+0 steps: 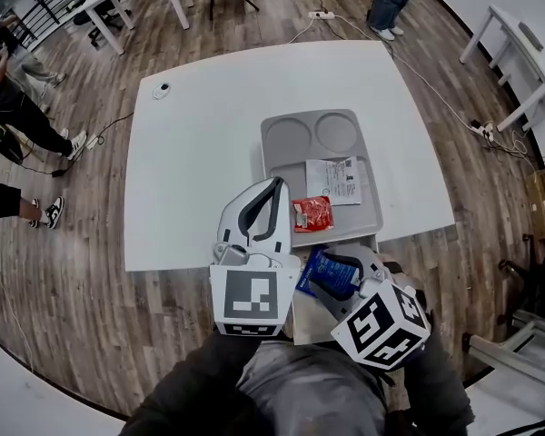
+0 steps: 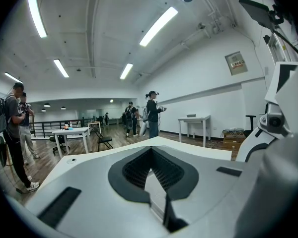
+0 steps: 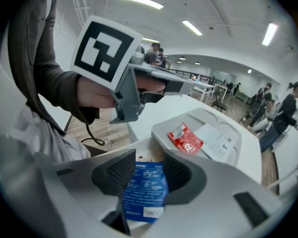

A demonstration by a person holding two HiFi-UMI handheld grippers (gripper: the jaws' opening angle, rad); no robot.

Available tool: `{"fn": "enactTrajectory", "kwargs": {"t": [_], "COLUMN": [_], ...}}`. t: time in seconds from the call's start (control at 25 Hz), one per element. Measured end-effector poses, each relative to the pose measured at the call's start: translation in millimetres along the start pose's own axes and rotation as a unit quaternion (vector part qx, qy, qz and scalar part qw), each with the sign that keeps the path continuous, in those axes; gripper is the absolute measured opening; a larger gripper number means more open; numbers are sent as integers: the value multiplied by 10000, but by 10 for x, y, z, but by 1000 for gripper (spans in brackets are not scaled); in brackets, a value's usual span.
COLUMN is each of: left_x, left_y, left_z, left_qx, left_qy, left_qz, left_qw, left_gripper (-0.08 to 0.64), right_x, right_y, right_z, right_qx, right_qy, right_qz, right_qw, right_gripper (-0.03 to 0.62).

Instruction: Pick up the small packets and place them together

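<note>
A grey tray [image 1: 282, 166] sits on the white table [image 1: 200, 153]. On it lie a red packet [image 1: 312, 213] and a white printed packet [image 1: 336, 180]. My left gripper [image 1: 276, 183] hovers over the tray's near left edge, shut and empty; its tips [image 2: 151, 152] meet. My right gripper [image 1: 334, 256] is at the table's near edge, shut on a blue packet [image 1: 331, 275]. In the right gripper view the blue packet [image 3: 144, 190] sits between the pads of my right gripper [image 3: 143, 170]. Beyond it are the red packet [image 3: 186, 139], the white packet [image 3: 216, 142] and the left gripper [image 3: 186, 86].
The tray's two round compartments [image 1: 313, 134] at its far end hold nothing. A small round object [image 1: 161, 89] lies at the table's far left corner. A pale flat surface [image 1: 313, 321] shows under my right gripper. People stand around the room, with other tables [image 1: 527, 53] nearby.
</note>
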State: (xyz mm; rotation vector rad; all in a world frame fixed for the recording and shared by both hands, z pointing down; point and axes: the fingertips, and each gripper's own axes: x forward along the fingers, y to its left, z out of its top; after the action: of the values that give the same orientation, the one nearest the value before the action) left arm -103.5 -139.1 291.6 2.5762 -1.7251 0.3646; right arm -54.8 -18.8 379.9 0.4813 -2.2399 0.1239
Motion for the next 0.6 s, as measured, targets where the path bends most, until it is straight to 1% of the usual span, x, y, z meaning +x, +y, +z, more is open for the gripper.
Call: {"fn": "enactTrajectory", "kwargs": {"t": [0.16, 0.4, 0.6], "left_x": [-9, 15, 59], "left_y": [-46, -13, -13], "left_z": [-47, -117, -206], "left_qx": [1, -5, -12], "left_qy": [-6, 5, 43], "left_qz": [-33, -27, -55], "left_qw": [10000, 10000, 10000], "left_gripper": [0, 0, 0], "right_x": [102, 278, 406], "right_y": [131, 200, 237], "right_z": [-200, -368, -423], "right_qx": [-32, -114, -285], "right_qy": [233, 499, 695], "right_qz": [170, 314, 327], "right_qw": [9996, 9982, 9966], "right_gripper": [170, 277, 308]}}
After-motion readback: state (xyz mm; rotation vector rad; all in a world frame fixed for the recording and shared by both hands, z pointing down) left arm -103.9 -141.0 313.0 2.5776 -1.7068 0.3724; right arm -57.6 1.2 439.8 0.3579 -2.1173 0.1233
